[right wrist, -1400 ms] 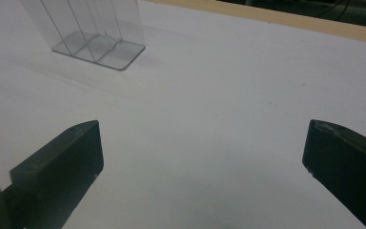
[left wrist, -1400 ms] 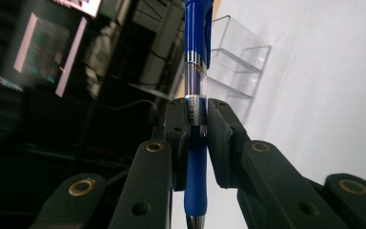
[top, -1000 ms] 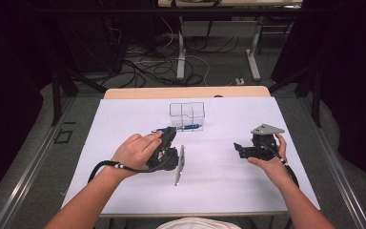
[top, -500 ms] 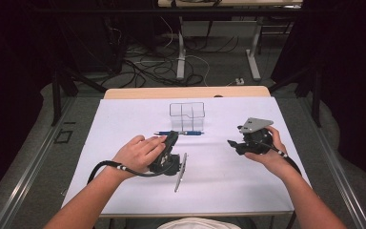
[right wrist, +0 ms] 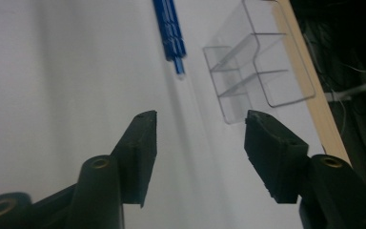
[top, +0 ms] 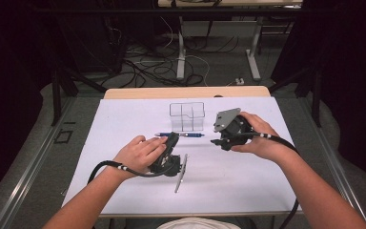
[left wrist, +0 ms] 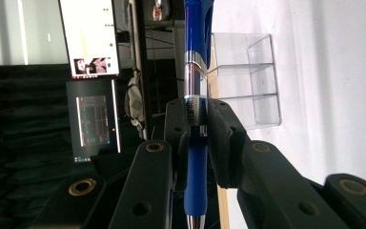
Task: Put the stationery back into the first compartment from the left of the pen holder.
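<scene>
Your left claw (left wrist: 198, 138), now clenched on the blue pen (left wrist: 196, 95), has drawn back from the clear organizer (top: 187, 116) while your released right claw (right wrist: 200, 138) closes in, suggesting a handover.

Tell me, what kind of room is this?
Probably a lab or workshop: a white-topped table holds a clear plastic organizer, tangled cables cover the floor, and computer screens glow nearby.

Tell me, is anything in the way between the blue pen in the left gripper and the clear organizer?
Nothing visible. The left gripper is shut on the blue pen, and only bare white table lies between it and the clear organizer. The silver pen lies nearer the person.
</scene>
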Demonstrator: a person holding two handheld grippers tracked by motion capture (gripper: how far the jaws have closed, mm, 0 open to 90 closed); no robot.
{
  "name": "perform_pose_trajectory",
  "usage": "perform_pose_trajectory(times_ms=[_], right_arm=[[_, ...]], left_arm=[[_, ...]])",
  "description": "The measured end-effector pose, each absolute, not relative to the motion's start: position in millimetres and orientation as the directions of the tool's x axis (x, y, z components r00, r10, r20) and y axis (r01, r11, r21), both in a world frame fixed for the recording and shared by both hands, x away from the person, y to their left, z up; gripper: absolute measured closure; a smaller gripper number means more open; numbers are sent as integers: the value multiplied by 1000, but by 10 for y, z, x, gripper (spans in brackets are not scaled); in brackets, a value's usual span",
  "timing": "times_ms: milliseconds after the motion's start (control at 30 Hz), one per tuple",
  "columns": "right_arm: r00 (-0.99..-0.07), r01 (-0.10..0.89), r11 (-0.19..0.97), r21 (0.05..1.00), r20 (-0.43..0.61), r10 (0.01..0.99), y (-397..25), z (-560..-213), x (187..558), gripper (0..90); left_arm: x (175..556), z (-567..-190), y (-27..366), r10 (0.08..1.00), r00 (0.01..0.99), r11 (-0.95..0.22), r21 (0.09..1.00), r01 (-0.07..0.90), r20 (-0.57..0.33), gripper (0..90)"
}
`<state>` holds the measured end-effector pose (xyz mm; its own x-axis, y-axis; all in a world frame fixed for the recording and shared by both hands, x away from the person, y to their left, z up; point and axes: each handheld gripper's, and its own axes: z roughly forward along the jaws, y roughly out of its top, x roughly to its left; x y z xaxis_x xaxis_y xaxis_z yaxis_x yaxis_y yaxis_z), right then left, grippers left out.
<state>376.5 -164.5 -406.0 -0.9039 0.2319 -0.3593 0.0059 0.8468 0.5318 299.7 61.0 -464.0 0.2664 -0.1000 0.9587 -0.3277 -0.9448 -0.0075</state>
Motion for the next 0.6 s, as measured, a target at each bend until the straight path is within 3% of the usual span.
perform_pose_trajectory(times_ms=[233,600], right_arm=[[-934,-57,881,470,-336,118,-1426,-4013,3792,514],[-944,-94,903,419,-327,54,-1211,-4012,3782,580]], left_arm=[[3003,-4643,610,-144,290,-949,-49,-310,946,795],[2988,-4739,558,-156,294,-945,-55,-323,943,795]])
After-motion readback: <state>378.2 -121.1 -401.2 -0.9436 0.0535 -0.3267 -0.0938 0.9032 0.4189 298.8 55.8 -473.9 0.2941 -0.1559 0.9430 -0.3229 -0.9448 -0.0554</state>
